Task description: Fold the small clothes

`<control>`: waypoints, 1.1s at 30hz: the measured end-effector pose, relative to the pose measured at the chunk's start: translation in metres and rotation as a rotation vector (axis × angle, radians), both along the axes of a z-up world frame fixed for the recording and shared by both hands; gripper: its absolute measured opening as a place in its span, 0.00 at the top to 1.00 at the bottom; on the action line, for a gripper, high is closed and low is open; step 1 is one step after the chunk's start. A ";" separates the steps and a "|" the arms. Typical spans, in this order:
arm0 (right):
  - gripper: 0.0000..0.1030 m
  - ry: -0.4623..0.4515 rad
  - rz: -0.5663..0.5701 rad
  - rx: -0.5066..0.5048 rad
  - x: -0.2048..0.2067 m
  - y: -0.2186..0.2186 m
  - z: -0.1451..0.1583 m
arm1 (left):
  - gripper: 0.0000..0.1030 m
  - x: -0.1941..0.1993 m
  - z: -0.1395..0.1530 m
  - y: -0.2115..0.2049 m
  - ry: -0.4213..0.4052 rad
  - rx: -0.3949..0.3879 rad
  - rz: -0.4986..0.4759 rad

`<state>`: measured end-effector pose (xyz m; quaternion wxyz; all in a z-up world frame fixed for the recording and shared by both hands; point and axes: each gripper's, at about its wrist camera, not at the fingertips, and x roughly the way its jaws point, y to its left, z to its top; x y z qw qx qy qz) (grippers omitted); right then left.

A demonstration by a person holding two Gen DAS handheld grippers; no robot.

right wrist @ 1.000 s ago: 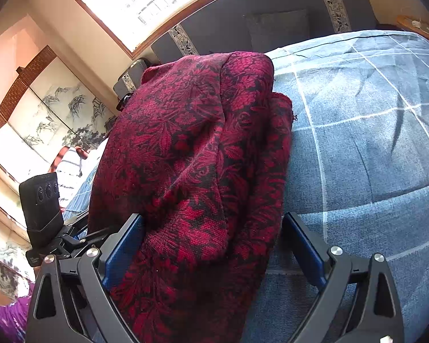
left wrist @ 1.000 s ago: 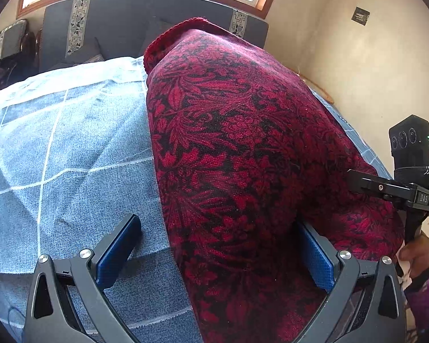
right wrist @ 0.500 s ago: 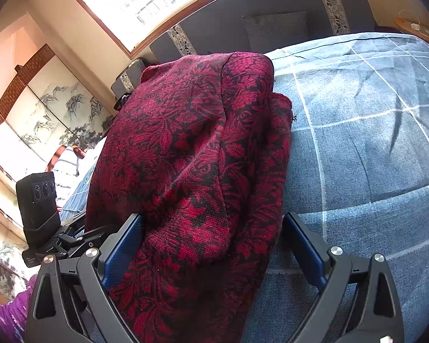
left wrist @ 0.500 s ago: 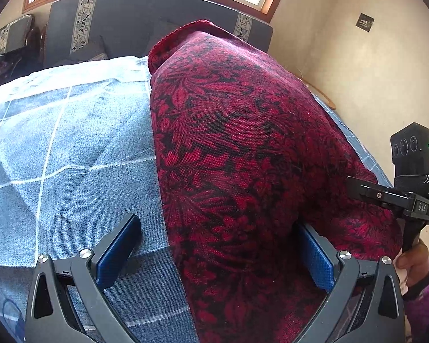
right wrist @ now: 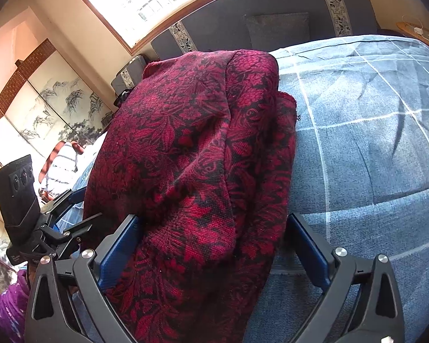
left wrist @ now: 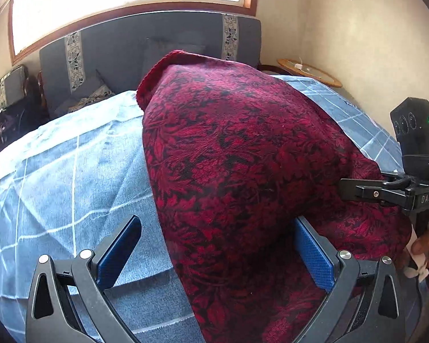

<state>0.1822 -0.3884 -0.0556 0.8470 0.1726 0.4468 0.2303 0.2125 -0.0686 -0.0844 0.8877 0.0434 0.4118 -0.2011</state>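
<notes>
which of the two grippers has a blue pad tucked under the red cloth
The left gripper: its right-hand blue pad disappears under the red patterned garment. The right gripper only straddles the garment, both pads outside it.

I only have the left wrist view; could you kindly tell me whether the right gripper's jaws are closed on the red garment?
Observer: No. The right gripper is open, with its jaws on either side of the red garment.
Operator: Thank you. Is the garment's right edge a single layer?
Observer: No. A top layer is folded over, and a lower layer sticks out beside it on the blue checked cover.
Operator: Is anything lying past the garment's left side?
Observer: Yes, a white striped cloth lies there, below a painted folding screen.
</notes>
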 end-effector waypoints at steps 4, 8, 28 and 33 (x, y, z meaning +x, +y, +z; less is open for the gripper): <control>0.03 0.000 0.000 0.005 0.001 0.001 -0.001 | 0.00 0.018 -0.009 0.007 0.098 -0.077 -0.033; 0.03 -0.001 -0.001 0.007 -0.002 0.000 -0.002 | 0.00 0.032 -0.024 0.022 0.218 -0.238 -0.046; 0.02 0.094 0.027 0.194 0.039 -0.023 -0.010 | 0.00 0.041 -0.017 -0.006 0.142 -0.077 -0.180; 0.01 0.096 0.052 0.201 0.046 -0.018 -0.010 | 0.00 0.044 -0.022 -0.013 0.143 -0.069 -0.197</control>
